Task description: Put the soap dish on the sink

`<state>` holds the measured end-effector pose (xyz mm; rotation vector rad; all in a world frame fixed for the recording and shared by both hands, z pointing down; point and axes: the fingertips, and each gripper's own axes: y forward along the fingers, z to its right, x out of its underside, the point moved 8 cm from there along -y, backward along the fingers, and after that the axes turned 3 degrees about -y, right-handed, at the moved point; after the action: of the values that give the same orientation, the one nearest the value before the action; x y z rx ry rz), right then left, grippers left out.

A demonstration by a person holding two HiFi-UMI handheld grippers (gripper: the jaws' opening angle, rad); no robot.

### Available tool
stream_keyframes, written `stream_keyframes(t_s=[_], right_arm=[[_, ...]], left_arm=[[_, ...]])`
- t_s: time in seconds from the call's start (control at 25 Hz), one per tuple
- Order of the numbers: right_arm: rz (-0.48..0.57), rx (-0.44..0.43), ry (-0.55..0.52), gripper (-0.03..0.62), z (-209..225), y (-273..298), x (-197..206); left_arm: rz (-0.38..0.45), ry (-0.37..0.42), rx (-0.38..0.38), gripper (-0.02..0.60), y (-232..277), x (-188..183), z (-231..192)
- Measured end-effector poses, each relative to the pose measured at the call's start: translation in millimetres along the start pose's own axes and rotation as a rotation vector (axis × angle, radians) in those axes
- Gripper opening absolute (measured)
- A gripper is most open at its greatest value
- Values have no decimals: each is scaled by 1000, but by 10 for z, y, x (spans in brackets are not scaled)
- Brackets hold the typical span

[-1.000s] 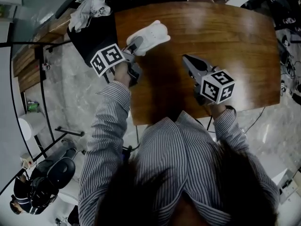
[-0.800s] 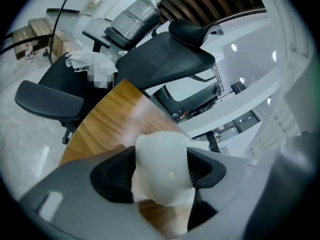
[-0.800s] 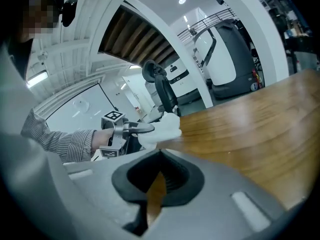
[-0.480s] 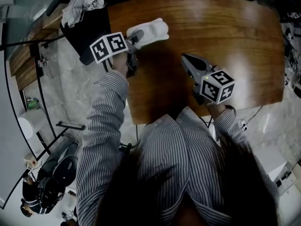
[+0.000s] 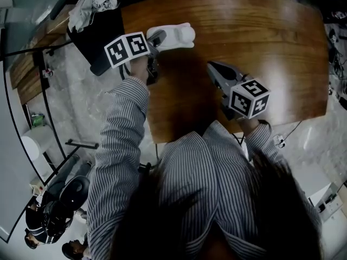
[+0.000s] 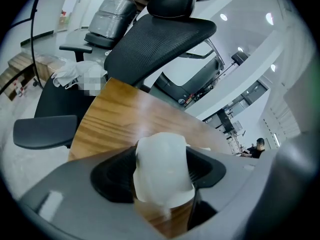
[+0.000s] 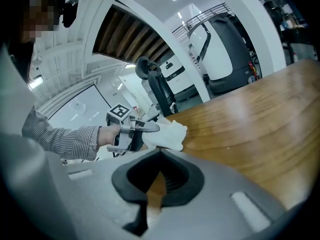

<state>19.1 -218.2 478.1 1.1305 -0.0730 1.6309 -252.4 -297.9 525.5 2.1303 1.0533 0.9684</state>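
The left gripper (image 5: 154,39) is closed tight on one end of the white soap dish (image 5: 176,36); the dish sits at the far left corner of the wooden table (image 5: 260,47); the right gripper (image 5: 212,68) is closed on nothing, well apart. Only one end is pinched, so I think a fast swing could make the dish tip or slip out; no sink shows. Its long side runs straight out from the jaws, pointing right across the table.

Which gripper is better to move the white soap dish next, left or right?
Left. The left gripper is shut on the soap dish above the wooden table. The right gripper is shut on nothing and sits apart from the dish, so it would have to take it over first.
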Motion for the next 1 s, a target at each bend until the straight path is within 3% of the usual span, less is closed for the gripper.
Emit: stream_keyframes(t_s=[0.16, 0.32, 0.48, 0.6, 0.84, 1.0], right_arm=[[6, 4, 1, 2, -9, -10, -3], [16, 7, -5, 2, -22, -64, -22], [30, 5, -20, 2, -70, -126, -60], [49, 4, -43, 2, -151, -177, -112], [119, -9, -101, 2, -420, -356, -198], [149, -32, -140, 2, -578, -427, -221]], left_arm=[[15, 11, -10, 308, 4, 19, -19], [51, -32, -2, 310, -23, 47, -29], [104, -81, 38, 328, -185, 36, -17], [148, -53, 75, 327, -432, 62, 102], [252, -17, 226, 241, -1000, 388, 467], [319, 15, 239, 111, -1305, 689, 644]])
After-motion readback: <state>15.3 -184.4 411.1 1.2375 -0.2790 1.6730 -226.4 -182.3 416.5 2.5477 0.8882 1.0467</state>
